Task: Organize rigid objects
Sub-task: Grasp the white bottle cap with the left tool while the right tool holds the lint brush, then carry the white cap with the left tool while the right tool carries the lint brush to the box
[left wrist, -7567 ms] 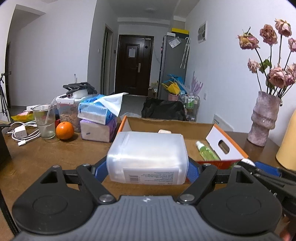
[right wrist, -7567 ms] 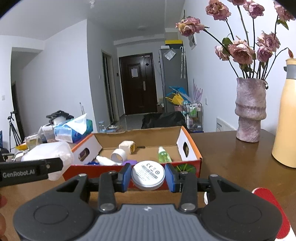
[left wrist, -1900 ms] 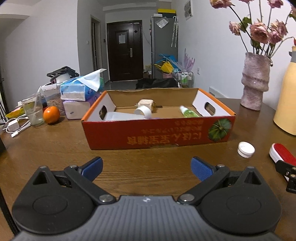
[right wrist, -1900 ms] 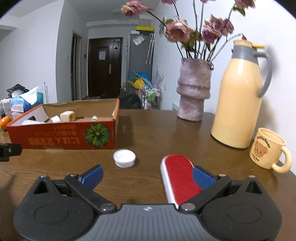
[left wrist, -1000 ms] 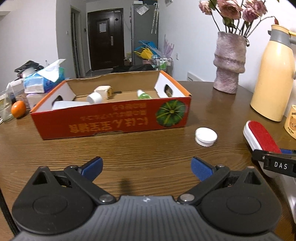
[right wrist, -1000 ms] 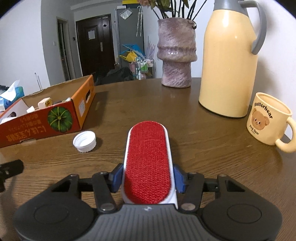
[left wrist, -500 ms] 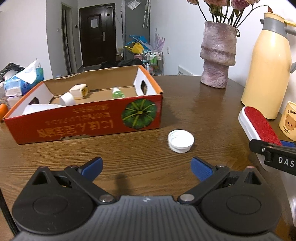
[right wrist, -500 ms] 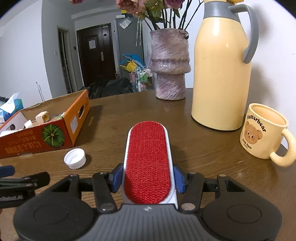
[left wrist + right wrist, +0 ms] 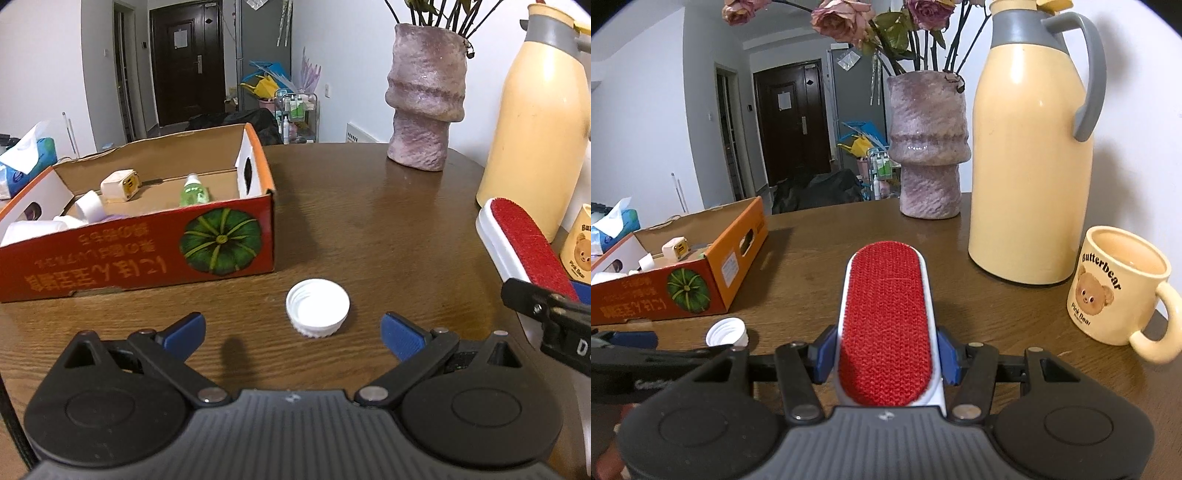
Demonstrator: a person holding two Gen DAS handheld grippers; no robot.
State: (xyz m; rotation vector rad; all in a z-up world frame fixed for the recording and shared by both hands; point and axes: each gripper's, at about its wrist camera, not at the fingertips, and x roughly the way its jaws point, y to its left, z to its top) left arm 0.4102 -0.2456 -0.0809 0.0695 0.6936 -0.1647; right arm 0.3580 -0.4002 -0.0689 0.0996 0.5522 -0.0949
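Presently, the right gripper was found closed on the lint brush, the blue pads pressed against its white sides and its red face turned up. The left gripper was found spread wide and empty, with the white cap lying open side up on the table just ahead, between the fingertips but untouched. The cardboard box, already holding several small items, stood just beyond the cap.

Two risks were noted. The brush was gripped near one end, so it could pivot or slip during carriage. The cap, being low and round, could skid on the polished wood if pinched off-centre.

A vase, thermos and bear mug were recorded nearby; a hallway door was observed behind.
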